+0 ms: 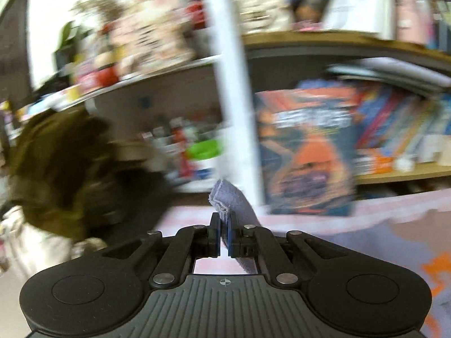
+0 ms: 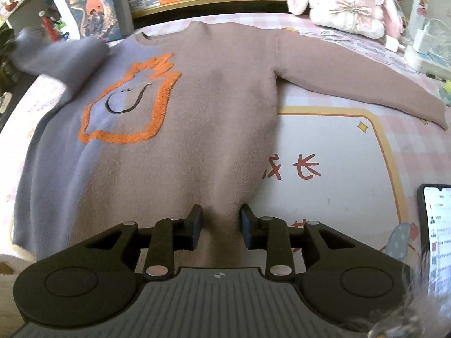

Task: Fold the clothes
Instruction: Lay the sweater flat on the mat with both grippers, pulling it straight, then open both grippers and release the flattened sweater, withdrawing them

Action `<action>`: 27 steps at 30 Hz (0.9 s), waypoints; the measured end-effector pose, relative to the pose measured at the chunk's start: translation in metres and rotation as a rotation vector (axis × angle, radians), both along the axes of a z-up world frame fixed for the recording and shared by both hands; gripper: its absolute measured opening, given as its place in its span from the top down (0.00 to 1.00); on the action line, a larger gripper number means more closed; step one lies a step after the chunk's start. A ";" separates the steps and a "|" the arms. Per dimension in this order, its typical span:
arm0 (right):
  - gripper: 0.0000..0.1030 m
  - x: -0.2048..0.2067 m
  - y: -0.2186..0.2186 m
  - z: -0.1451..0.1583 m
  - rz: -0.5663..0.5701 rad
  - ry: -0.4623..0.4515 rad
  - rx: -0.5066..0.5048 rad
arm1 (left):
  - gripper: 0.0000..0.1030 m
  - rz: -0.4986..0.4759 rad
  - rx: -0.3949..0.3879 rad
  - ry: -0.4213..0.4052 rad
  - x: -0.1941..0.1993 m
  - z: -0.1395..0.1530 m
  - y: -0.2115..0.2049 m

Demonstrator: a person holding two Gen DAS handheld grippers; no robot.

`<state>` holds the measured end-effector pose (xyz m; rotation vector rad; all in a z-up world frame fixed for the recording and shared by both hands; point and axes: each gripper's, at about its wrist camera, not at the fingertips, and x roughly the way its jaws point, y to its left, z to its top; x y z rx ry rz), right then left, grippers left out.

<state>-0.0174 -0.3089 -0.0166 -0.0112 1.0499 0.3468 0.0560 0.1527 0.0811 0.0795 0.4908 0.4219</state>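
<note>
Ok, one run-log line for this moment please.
left tongs: shut on sleeve cuff, lifted | right tongs: open over sweater hem | right sleeve: flat | stage: first sleeve fold

I am reading two red Chinese characters, 成长, on the white, yellow-bordered bed sheet panel [image 2: 324,152]; print on the lit black phone screen [image 2: 438,242] is staying too small.

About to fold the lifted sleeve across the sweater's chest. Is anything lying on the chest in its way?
Nothing visible. The sweater front is bare apart from its own orange design. The left hand-held gripper holds the sleeve; the phone lies off to the side on the bedsheet.
</note>
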 end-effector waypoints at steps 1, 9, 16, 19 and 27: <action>0.73 0.000 0.002 0.000 -0.007 -0.004 -0.007 | 0.97 0.024 0.003 0.002 -0.004 -0.001 0.011; 0.72 -0.002 0.011 -0.002 -0.057 -0.023 -0.047 | 0.96 0.116 0.006 0.016 -0.025 -0.009 0.063; 0.71 -0.003 0.014 -0.002 -0.084 -0.026 -0.057 | 0.88 0.137 0.006 0.050 -0.028 -0.020 0.082; 0.72 -0.003 0.015 -0.002 -0.090 -0.022 -0.060 | 0.72 0.171 0.024 0.074 -0.033 -0.023 0.082; 0.72 -0.001 0.016 -0.001 -0.078 -0.014 -0.070 | 0.37 0.018 -0.107 0.059 -0.079 -0.033 0.021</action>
